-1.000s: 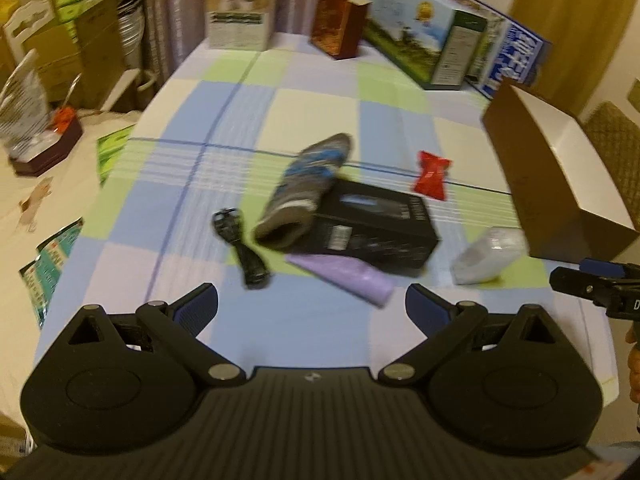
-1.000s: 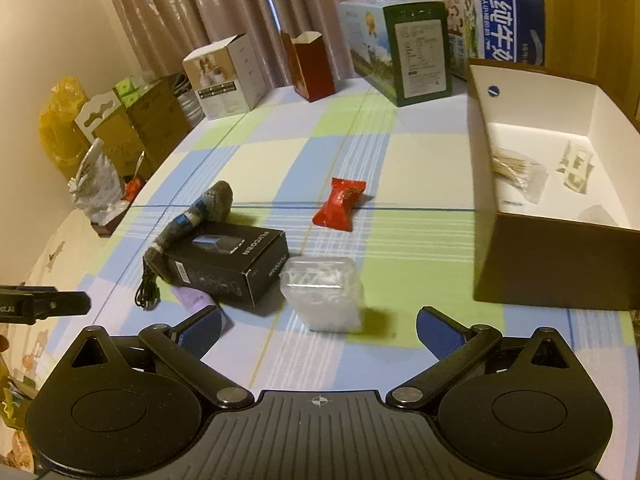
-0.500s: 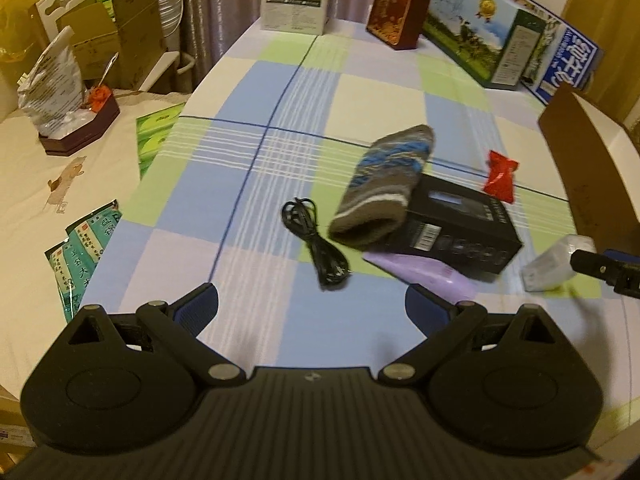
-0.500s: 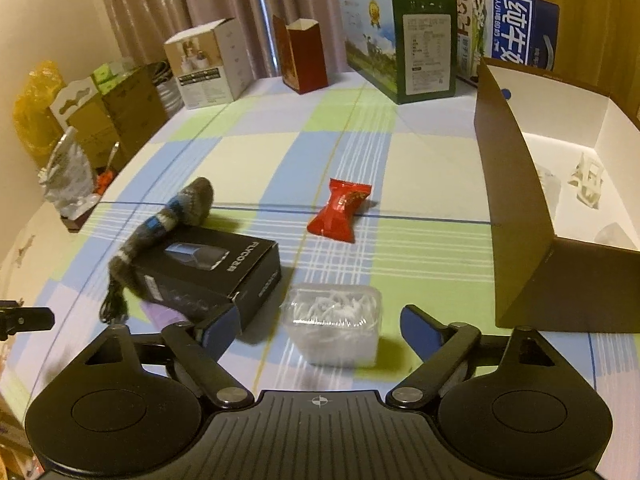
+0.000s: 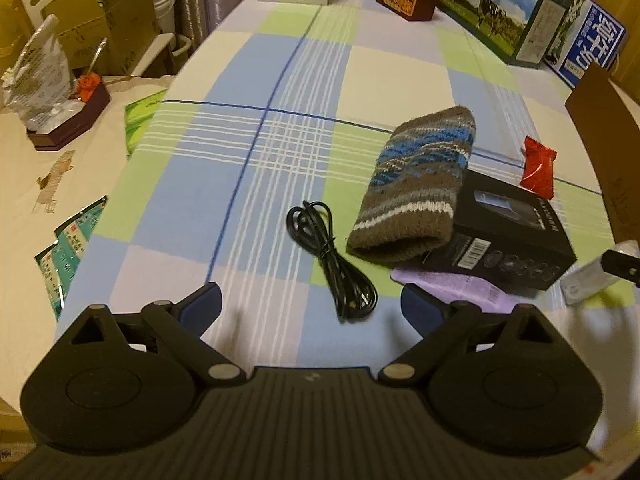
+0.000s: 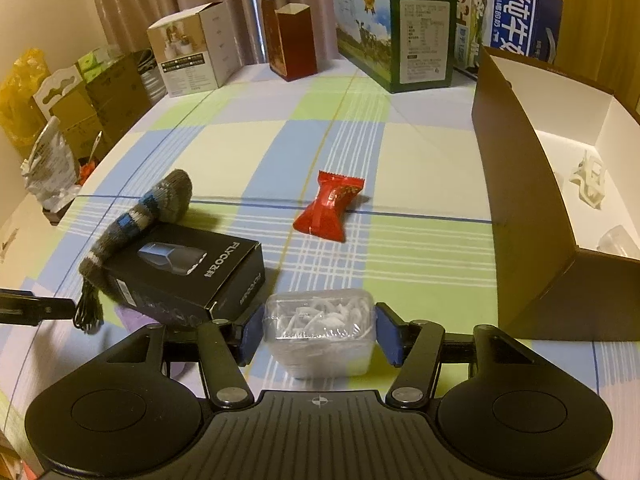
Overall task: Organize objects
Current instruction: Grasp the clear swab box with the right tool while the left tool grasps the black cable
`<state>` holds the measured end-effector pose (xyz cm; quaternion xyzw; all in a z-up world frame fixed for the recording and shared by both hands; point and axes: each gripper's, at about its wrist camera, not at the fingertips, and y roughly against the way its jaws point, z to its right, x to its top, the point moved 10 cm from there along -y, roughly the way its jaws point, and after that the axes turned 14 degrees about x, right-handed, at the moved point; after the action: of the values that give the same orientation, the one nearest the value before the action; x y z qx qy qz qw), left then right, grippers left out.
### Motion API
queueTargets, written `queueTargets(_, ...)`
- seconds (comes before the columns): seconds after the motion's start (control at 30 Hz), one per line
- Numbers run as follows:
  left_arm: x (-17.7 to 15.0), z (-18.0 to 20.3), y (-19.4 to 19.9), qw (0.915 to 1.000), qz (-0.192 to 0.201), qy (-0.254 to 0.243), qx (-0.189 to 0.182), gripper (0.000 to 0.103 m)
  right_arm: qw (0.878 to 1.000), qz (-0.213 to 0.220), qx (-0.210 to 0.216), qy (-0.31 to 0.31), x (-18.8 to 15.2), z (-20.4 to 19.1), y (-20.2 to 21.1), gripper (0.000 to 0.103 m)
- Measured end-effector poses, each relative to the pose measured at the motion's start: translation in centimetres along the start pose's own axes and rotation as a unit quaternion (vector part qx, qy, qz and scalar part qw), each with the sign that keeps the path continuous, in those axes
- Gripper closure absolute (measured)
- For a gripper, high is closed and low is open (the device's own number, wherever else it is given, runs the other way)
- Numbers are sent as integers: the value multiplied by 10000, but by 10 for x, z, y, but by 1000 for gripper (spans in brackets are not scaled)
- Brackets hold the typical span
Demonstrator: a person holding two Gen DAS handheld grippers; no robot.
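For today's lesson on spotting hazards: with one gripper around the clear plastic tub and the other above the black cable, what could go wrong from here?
1. The right gripper, whose jaws have just been closing, brackets the clear tub; a squeeze on its thin walls might flex them or pop the lid.
2. The black box sits right beside that gripper's left finger, so it may get nudged.
3. The left gripper, open, faces a loose black cable that could slip or uncoil.

Dim warm indoor light, soft shadows, fisheye edge warp, slight blur.
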<state>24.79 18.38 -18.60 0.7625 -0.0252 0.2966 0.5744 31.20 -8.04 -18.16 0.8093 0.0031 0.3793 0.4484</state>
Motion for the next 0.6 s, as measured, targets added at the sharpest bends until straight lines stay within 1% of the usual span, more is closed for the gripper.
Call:
queueTargets(0.13,5,7,-22,9998,-149,-121,-42,23,9999,13,-50,-87,1,4,1,47)
queueTargets(0.2,7,10,-31,9996,-214,-171,-43,26,9999,21,-72,-136,1,6,2,47)
queueTargets(0.27,8,13,-36,9994,-231,-239,-65,32,9998,35,-82,-178,2,8,3,47)
queueTargets(0.33,8,16,-42,9992,-285,-245,-101,34,9998,34,-82,-198,2,9,4,47)
queueTargets(0.4,10,18,-42,9993,-184,-310,-73,36,9998,32,-94,-184,2,8,4,47)
queueTargets(0.43,10,19,-42,9992,-128,-369,-32,39,9998,29,-102,-165,2,8,4,47)
queueTargets(0.5,11,21,-42,9988,-29,-482,24,50,9998,23,-113,-133,2,7,3,47)
queueTargets(0.57,11,23,-39,9981,75,-617,29,69,9999,8,-118,-101,2,7,3,47)
queueTargets(0.6,10,24,-37,9979,89,-639,-25,74,9999,-1,-116,-82,1,6,3,47)
